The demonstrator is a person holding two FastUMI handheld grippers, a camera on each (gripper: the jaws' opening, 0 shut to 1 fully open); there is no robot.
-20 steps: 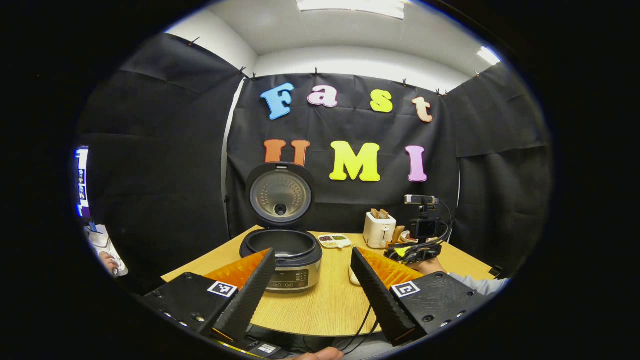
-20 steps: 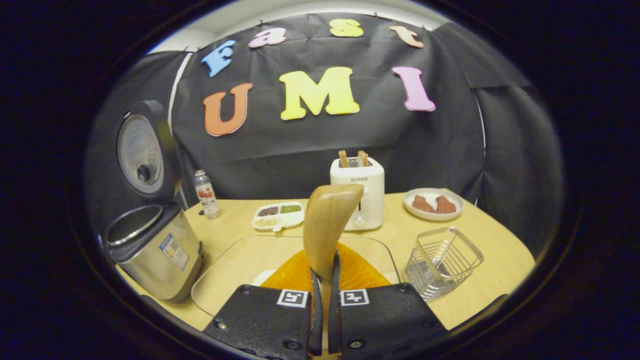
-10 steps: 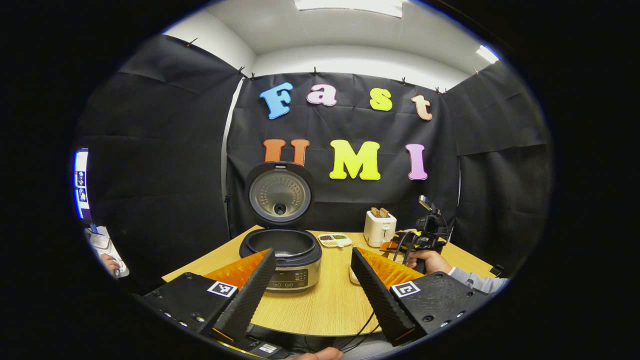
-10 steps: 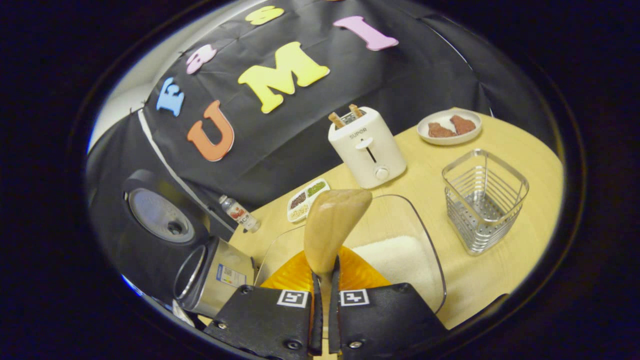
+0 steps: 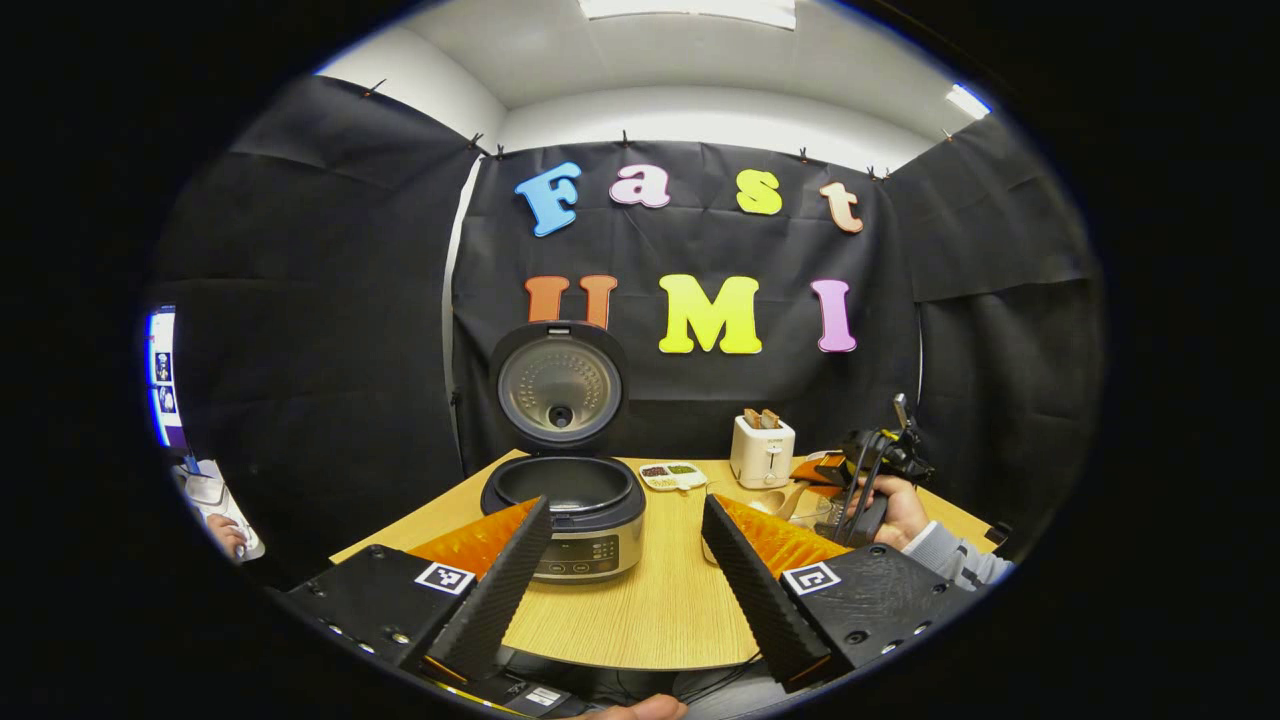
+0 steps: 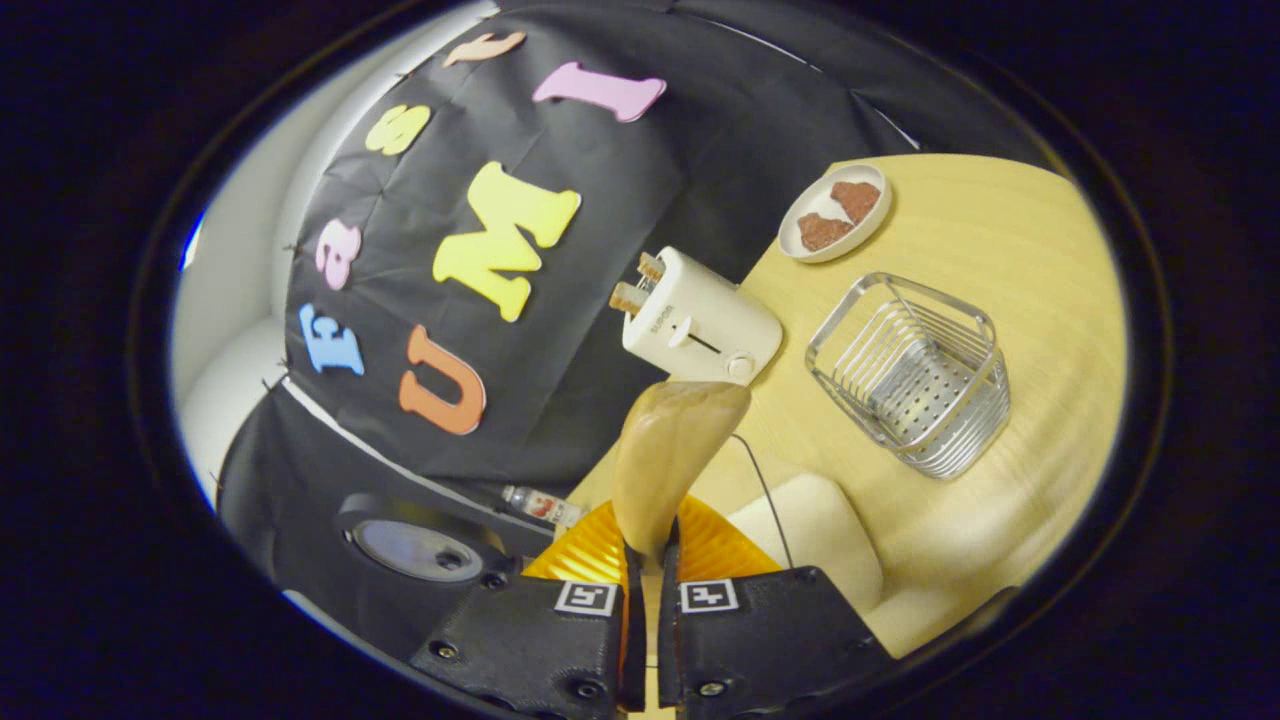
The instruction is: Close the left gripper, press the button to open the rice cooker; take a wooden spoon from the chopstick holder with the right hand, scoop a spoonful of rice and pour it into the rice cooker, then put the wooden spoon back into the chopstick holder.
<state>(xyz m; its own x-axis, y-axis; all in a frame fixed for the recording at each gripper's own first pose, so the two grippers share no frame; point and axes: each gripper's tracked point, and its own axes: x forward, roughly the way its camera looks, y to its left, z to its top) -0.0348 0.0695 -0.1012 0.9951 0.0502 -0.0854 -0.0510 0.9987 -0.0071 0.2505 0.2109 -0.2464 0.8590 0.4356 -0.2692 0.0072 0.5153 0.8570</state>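
L to R in left gripper view: rice cooker (image 5: 563, 505) sits w/ lid up, pot bare to the room, so button step looks done; left gripper (image 5: 625, 575) hangs near table edge just in front of cooker, jaws wide apart, nothing btwn them; farther R, past the toaster (image 5: 762, 450), a hand (image 5: 900, 508) holds the right gripper (image 5: 868, 470), tipped steeply over the rice tray area.

Right gripper view: right gripper (image 6: 647, 640) clamped tight on handle of wooden spoon (image 6: 668, 458); spoon's long axis runs straight fwd along the fingers, bowl at far end. View rolled hard; cooker lid low-left, white rice (image 6: 812, 525) just R of and below spoon bowl, inside a clear tray whose rim (image 6: 757, 480) crosses behind it; chopstick holder (image 6: 915, 372), a wire basket, stands apart farther R; plate (image 6: 833, 212) beyond.

Judgement: scoop step in hand; rice lies below-right of spoon tip, very near; right hand is the nearer one; spoon has to dip bowl-first into the heap; whether it touches rice yet, can't tell.
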